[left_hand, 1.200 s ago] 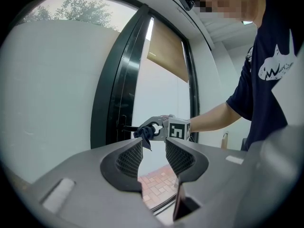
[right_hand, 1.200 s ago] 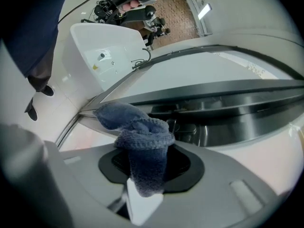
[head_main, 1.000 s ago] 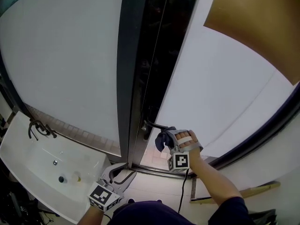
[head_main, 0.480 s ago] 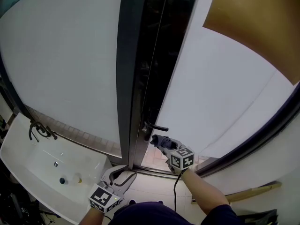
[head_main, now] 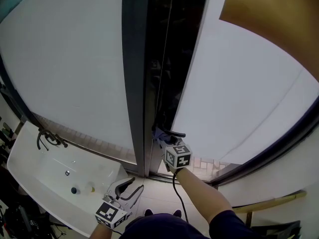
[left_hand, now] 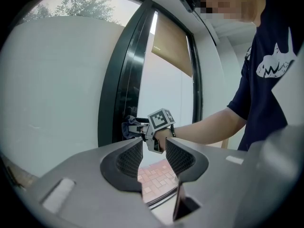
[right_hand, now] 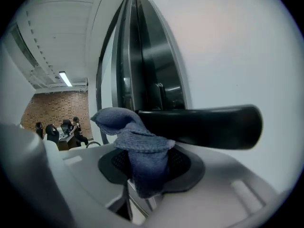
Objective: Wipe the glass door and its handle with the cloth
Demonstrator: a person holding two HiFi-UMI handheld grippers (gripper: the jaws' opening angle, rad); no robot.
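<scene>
My right gripper (head_main: 163,142) is shut on a blue-grey cloth (right_hand: 135,146). The bunched cloth presses against the underside of the black lever handle (right_hand: 204,126) on the dark door frame (head_main: 160,78). In the head view the handle (head_main: 172,132) sticks out just above the cloth (head_main: 159,135). The frosted glass door panel (head_main: 239,83) runs to the right of it. My left gripper (head_main: 127,187) hangs low near the person's body, open and holding nothing. From the left gripper view I see the right gripper (left_hand: 137,129) at the handle.
A white washbasin (head_main: 45,176) with a dark tap (head_main: 47,139) stands at the lower left. Another frosted panel (head_main: 65,63) fills the left side. A cable (head_main: 177,198) trails from the right gripper. Brick paving (left_hand: 159,172) shows beyond the sill.
My right gripper has moved left and up with the cloth, from beside the handle to right under it. The left gripper has stayed low.
</scene>
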